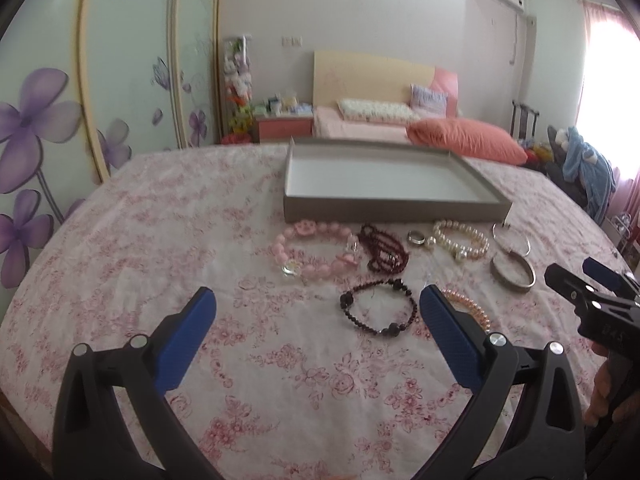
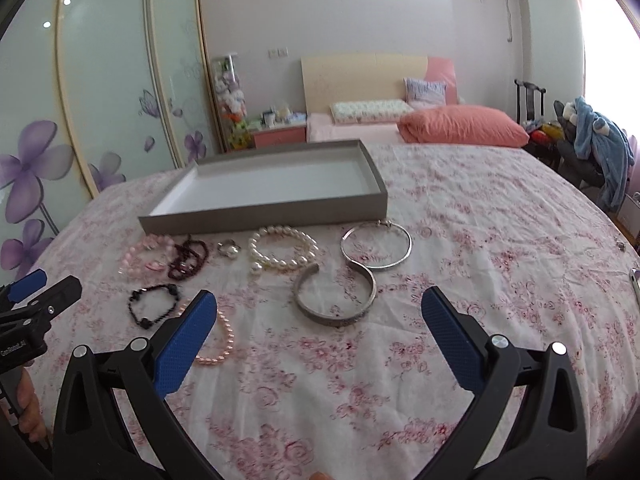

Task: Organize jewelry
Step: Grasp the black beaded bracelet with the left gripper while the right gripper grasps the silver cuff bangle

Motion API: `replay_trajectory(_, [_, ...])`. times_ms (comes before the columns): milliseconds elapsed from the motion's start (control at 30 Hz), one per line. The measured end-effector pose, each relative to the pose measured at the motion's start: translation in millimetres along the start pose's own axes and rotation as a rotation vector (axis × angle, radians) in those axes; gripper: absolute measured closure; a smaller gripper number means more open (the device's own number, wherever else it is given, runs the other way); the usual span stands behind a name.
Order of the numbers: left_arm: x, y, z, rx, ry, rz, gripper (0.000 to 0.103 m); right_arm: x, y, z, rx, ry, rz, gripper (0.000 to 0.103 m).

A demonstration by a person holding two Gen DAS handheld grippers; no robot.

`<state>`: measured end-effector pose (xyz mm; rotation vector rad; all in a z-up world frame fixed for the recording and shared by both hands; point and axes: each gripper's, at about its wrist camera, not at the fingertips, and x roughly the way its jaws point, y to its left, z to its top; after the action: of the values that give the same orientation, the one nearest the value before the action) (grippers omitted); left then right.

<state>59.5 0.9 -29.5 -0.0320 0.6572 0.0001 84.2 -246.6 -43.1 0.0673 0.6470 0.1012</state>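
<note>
On the pink floral cloth of the worktop (image 2: 460,240), all jewelry lies loose in front of the shallow grey cardboard tray with white floor (image 2: 264,210), which is empty, so sorting looks not yet begun. Left hand-held gripper (image 1: 318,304) is spread wide, grasping nothing; right hand-held gripper (image 2: 320,308) is likewise released and empty. Key relation: the dark garnet-bead bracelet with black accent beads (image 1: 378,308) lies flat just ahead of the left hand-held gripper, inside the span of its blue pads, nearer the right pad; its longer axis runs roughly left-right across the view. The left is clearly the nearer one for it. The small pink pearl bracelet (image 1: 470,306) sits just beside it, partly hidden behind the right pad, so there is a risk of snagging both. For the right hand-held gripper, the open silver metal cuff bangle (image 2: 336,296) lies straight ahead between its pads, opening facing the tray, touching or nearly touching the thin silver hoop bangle (image 2: 376,246) beyond it. Further back, near the tray's front wall, left to right: a chunky pink bead bracelet (image 1: 312,252), a coiled dark red bead strand (image 1: 382,250), a small silver ring (image 1: 416,238), a white pearl bracelet (image 1: 462,242). Judged next move: lower onto the nearest piece and carry it forward into the tray.
</note>
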Motion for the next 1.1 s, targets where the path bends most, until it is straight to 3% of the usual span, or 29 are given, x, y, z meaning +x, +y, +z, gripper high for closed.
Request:
replay_trajectory(133, [18.8,-1.0,4.8,0.012,0.083,-0.015,0.004,27.7,-4.6,4.7,-0.018,0.11,-0.056,0.002])
replay_trajectory(333, [35.9,-3.3,3.4,0.024,0.159,-0.021,0.004,55.7,-5.7,2.1,-0.014,0.236,-0.065,0.017])
replay_trajectory(533, [48.1,-5.2,5.6,0.037,0.196,-0.017,0.006,62.0,8.2,5.0,-0.043,0.261,-0.068,0.027])
replay_trajectory(600, [52.5,-6.6,6.2,0.042,0.206,-0.013,0.013,62.7,11.0,6.5,-0.044,0.26,-0.063,0.028])
replay_trajectory(667, [57.7,-7.2,6.5,0.04,0.22,-0.009,0.018,59.2,12.0,6.3,-0.041,0.253,-0.059,0.035])
replay_trajectory(1100, [80.0,-16.0,7.5,0.049,0.27,-0.021,0.058,63.7,6.1,9.4,-0.027,0.253,-0.037,0.035])
